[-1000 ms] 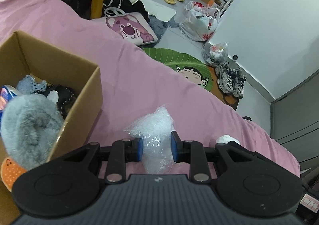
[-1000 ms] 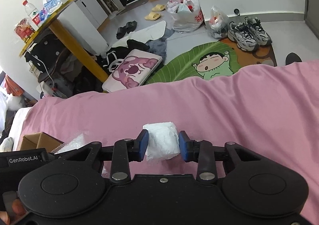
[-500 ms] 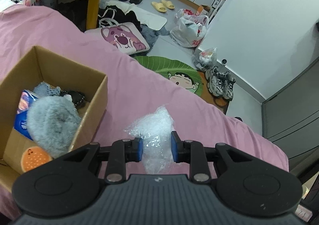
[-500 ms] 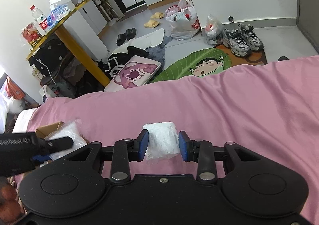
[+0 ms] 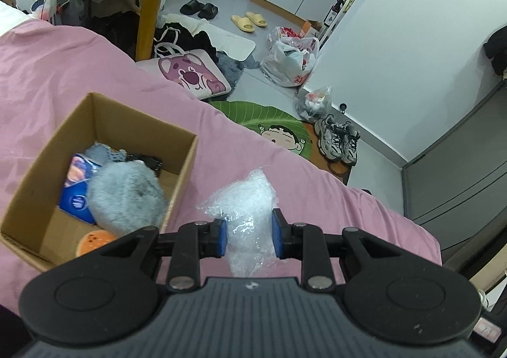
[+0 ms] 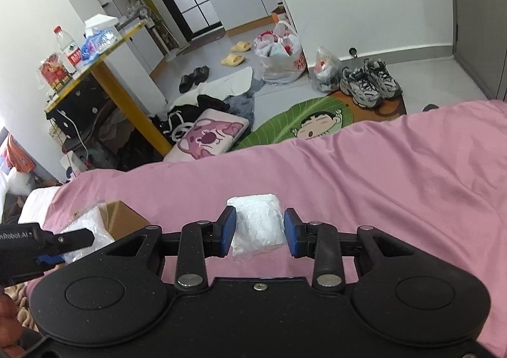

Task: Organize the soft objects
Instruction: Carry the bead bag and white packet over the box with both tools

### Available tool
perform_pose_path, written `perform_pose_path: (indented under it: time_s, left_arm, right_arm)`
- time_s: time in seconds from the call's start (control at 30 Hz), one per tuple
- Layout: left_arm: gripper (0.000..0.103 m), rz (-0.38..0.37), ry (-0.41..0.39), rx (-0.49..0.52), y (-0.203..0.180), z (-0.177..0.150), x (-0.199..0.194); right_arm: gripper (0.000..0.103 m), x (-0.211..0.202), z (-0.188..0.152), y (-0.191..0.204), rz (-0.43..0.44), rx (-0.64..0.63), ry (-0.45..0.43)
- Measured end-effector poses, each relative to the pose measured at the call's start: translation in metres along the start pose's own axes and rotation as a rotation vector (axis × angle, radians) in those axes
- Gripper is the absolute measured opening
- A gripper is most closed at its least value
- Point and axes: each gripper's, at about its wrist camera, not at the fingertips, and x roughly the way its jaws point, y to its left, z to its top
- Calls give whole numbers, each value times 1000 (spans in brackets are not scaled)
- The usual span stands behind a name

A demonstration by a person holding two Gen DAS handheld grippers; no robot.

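Left tool (image 5: 248,237) grips the crumpled bubble-wrap wad (image 5: 247,209), hanging over the pink bedspread (image 5: 95,73); we should swing it left over the cardboard box (image 5: 187,168) rim, above the grey plush (image 5: 126,196) | right tool (image 6: 259,233) clamps the white wrapped wad (image 6: 256,221); we wait, since the left tool stands between it and the box.
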Motion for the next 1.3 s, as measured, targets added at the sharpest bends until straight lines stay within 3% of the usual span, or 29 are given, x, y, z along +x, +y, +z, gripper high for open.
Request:
perform_pose_path:
  time_s: [0.4,0.7,1.3]
  left_arm:
    - [26,-31,-39,-5,30,7,-45]
    - [26,-22,-65,-35,65,11,-62]
    - [26,-3,-54,-104,128,21,-69]
  right_arm:
    - [33,-33,0,36,-10,-54,-20]
    - [33,-61,-2,84,42,-120,-46]
    - [33,-55,-23,164,90,-253,7]
